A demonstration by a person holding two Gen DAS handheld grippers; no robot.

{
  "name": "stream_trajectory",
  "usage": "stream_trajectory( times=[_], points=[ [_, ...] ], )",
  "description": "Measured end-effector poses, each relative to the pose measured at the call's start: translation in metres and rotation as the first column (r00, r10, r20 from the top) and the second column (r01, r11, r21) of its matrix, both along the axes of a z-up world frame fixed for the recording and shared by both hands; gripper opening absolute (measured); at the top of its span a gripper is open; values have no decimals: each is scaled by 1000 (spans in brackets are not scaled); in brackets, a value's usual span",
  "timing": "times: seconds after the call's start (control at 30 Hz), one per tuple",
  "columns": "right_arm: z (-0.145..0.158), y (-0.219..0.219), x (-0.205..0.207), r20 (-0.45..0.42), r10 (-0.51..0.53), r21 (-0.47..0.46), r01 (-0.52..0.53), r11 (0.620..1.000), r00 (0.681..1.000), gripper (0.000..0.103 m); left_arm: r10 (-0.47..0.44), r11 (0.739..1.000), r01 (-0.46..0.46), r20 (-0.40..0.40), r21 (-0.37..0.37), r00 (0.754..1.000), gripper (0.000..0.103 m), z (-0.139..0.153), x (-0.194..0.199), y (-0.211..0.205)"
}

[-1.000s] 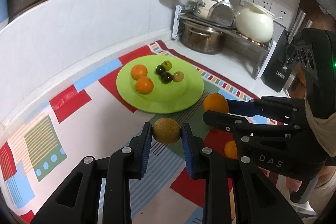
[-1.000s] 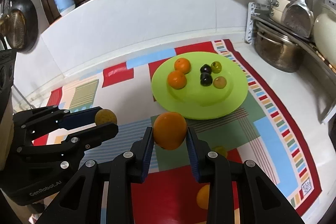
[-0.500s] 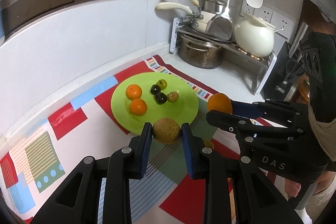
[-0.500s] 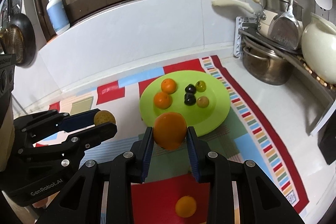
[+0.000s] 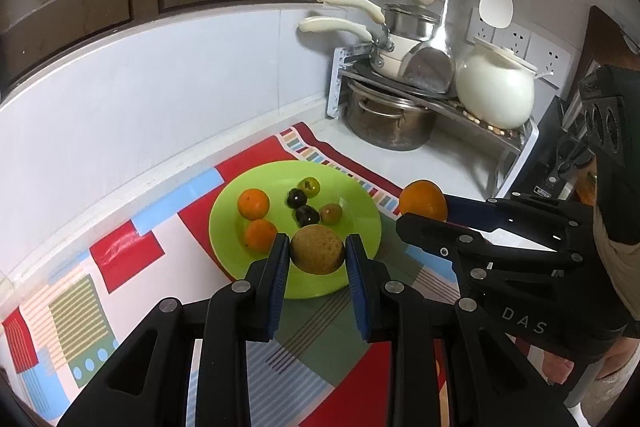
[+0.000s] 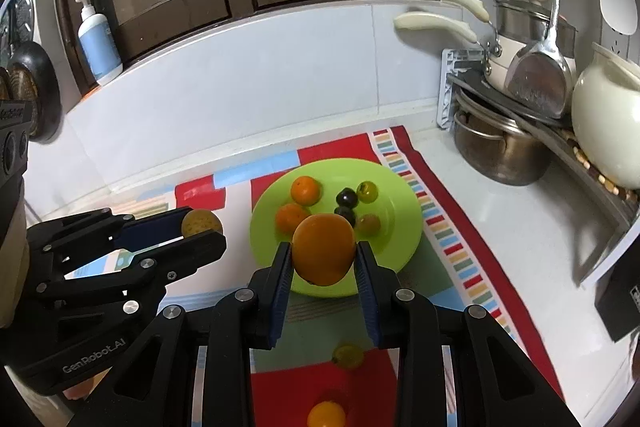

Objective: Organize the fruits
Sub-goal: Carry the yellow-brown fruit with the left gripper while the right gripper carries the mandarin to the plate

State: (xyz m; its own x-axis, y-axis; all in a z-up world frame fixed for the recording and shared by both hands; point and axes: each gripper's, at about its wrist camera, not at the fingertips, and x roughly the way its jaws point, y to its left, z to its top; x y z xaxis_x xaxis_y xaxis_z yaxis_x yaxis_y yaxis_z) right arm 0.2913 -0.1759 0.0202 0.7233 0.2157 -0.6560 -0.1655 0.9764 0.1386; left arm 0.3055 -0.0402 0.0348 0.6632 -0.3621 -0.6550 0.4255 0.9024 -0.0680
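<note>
**Two fruits held near the green plate**

The left gripper [image 5: 318, 254] is clamped on a brownish-yellow fruit [image 5: 317, 249], held above the near edge of the green plate [image 5: 360, 203]. The right gripper [image 6: 323, 261] is closed on an orange [image 6: 323, 248], also over the plate's near edge. On the plate lie two small oranges [image 6: 305, 190], two dark fruits [image 6: 346, 195] and two greenish ones. Nearer than the plate, a small yellow fruit [image 6: 349, 355] and an orange one [image 6: 326, 414] lie on the patterned mat [image 6: 460, 247].

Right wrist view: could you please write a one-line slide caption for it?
Right tongs grip an orange above the green plate; left tongs hold a brownish fruit.
</note>
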Motion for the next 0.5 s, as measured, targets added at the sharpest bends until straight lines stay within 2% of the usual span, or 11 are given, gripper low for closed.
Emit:
stream_trajectory(
  times=[0.5],
  points=[
    [-1, -10, 34, -4, 11, -5, -11, 1000, 1000, 32, 28, 1000, -28, -13, -1, 1000, 29, 1, 35, -7]
  ],
)
